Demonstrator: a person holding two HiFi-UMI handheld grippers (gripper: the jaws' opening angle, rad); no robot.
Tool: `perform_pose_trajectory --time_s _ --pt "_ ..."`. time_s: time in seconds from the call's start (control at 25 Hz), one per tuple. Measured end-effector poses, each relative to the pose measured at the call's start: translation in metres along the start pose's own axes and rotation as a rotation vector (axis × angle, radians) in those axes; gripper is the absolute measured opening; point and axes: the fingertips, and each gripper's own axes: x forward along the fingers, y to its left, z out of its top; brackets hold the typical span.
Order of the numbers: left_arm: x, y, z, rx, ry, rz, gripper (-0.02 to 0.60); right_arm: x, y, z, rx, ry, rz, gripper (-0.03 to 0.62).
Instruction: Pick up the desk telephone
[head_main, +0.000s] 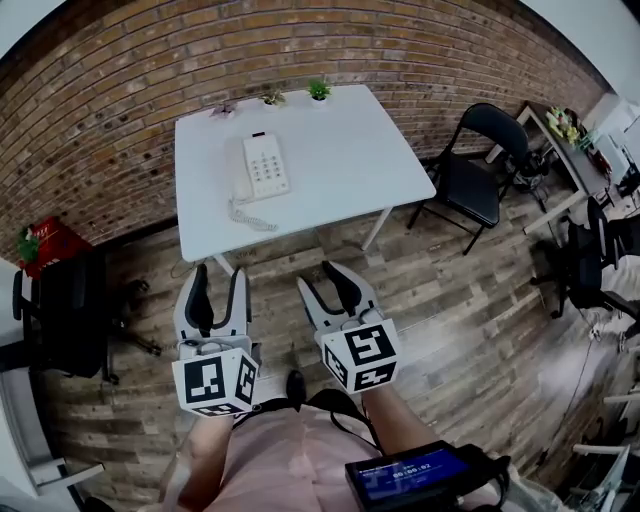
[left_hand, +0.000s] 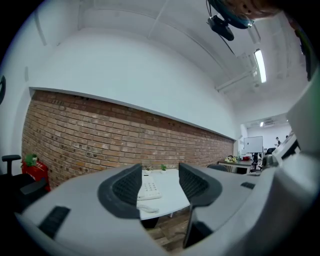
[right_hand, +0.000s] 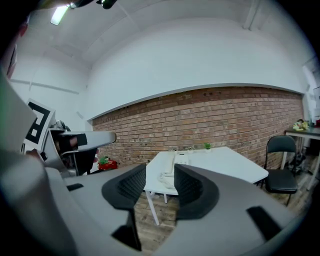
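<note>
Scene: the desk telephone (head_main: 265, 166) lies flat on the white table (head_main: 345, 160), left of centre. Its keypad faces up and its coiled cord (head_main: 252, 219) trails toward the near edge. Small potted plants (head_main: 319, 89) stand along the far edge, against the brick wall (head_main: 120, 70). A black folding chair (head_main: 478, 165) stands to the right of the table, apart from it.

The left gripper (head_main: 219, 278) is held over the wood floor (head_main: 450, 300), short of the table and well apart from the telephone. Its fingers (left_hand: 125, 189) are released, part-way apart, with nothing between them. In the left gripper view the telephone shows through the gap, far off.

The right gripper (head_main: 322, 280) is just beside the left one and also short of the table. Its fingers (right_hand: 192, 187) are released and empty.
</note>
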Motion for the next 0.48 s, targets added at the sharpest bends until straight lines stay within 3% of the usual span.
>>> perform_pose_trajectory --time_s 0.48 --pt "0.063 0.009 -0.017 -0.003 0.045 -0.038 0.233 0.047 -0.036 0.01 -0.003 0.016 -0.029 0.181"
